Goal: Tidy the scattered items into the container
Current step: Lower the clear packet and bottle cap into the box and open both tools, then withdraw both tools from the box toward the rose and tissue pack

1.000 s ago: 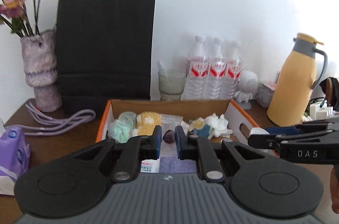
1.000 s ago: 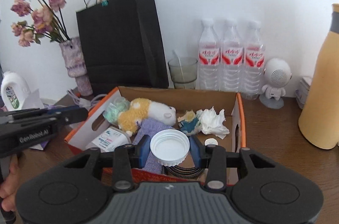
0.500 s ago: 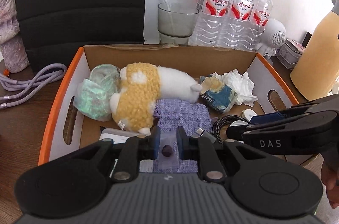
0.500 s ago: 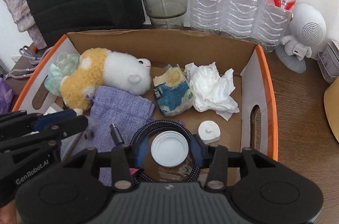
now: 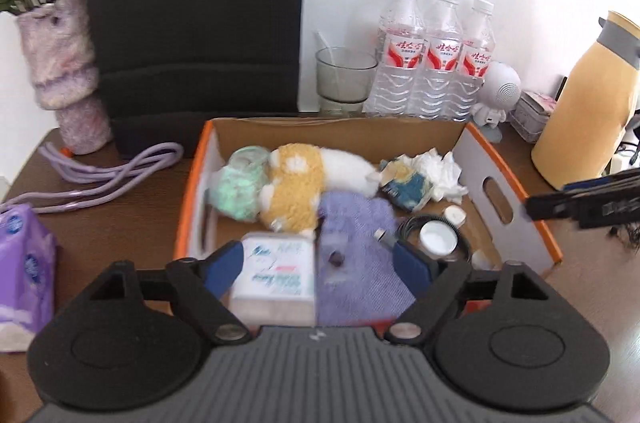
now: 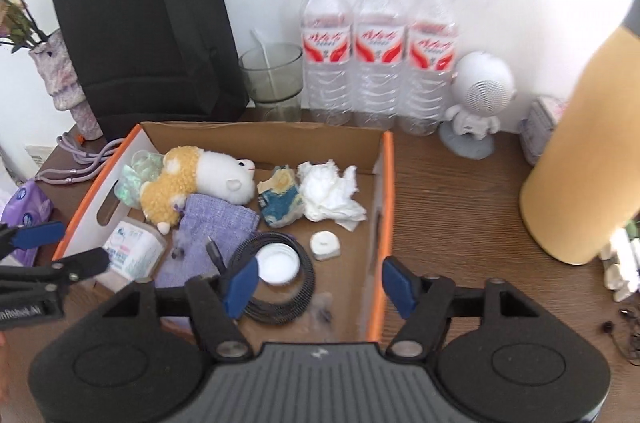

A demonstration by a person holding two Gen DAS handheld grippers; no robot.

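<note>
Left tongs: left gripper (image 5: 318, 265) has its jaws opening wide, nothing pressed between the pads; a small dark bead (image 5: 336, 258) lies below the gap on the purple pouch (image 5: 356, 223).
Right tongs: right gripper (image 6: 320, 281) has its jaws opening too, holding nothing; the white lid (image 6: 277, 265) lies inside the coiled black cable (image 6: 280, 279), beside the left pad.
Container: the cardboard box (image 6: 382, 183) sits in front of both tongs and holds the plush toy (image 6: 192, 179), crumpled tissue (image 6: 332, 193) and wipes pack (image 5: 276, 271).
Still outside: the lilac cord (image 5: 104, 175) and purple tissue pack (image 5: 24, 263) lie left of the box on the table (image 6: 460, 207).
Key relation: my guess is the cord goes next; its long run trails leftward away from the box, nearer the left hand.
</note>
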